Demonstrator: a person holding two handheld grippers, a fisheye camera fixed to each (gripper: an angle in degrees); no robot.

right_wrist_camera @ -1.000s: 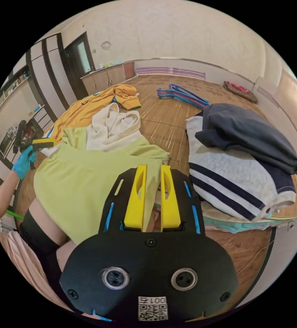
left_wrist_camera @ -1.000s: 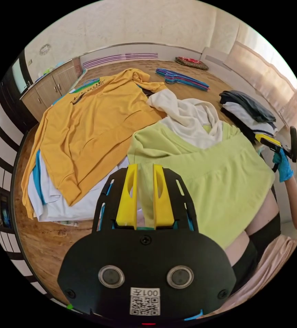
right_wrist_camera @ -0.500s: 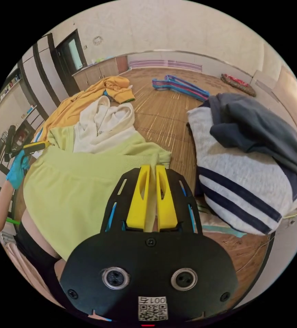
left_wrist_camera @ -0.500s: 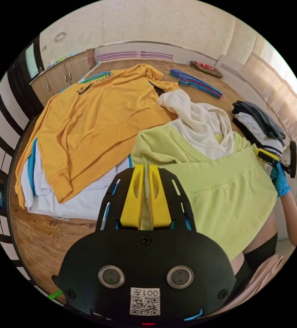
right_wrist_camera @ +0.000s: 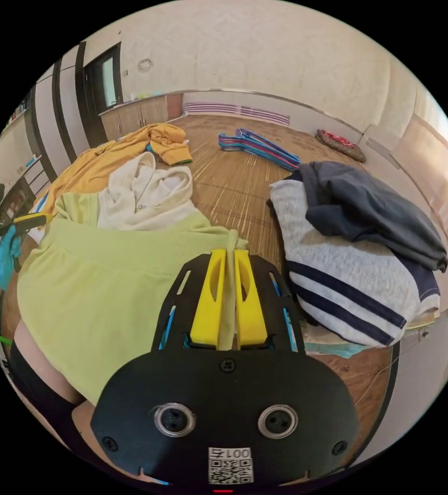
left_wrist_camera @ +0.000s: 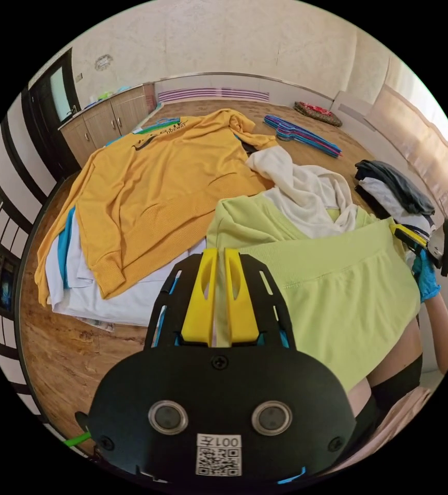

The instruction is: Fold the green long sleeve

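Both claws are clamped on the hem of the green long sleeve (left_wrist_camera: 332,289): the left claw (left_wrist_camera: 220,258) pinches one corner between its yellow jaws, and the right claw (right_wrist_camera: 229,260) pinches the other. A second ago each pair of jaws stood apart around the cloth; now they are closed, and the hem is pulled taut between them. I judge the shirt is secured and ready to be lifted and spread for folding. It drapes from the bench toward the person's lap, soft knit with a ribbed band. At 12 o'clock lies a rumpled white hoodie (left_wrist_camera: 306,191); at 10 o'clock, a flat orange sweatshirt (left_wrist_camera: 157,191). Folded striped clothes (right_wrist_camera: 348,268) sit at 3 o'clock in the right gripper view.
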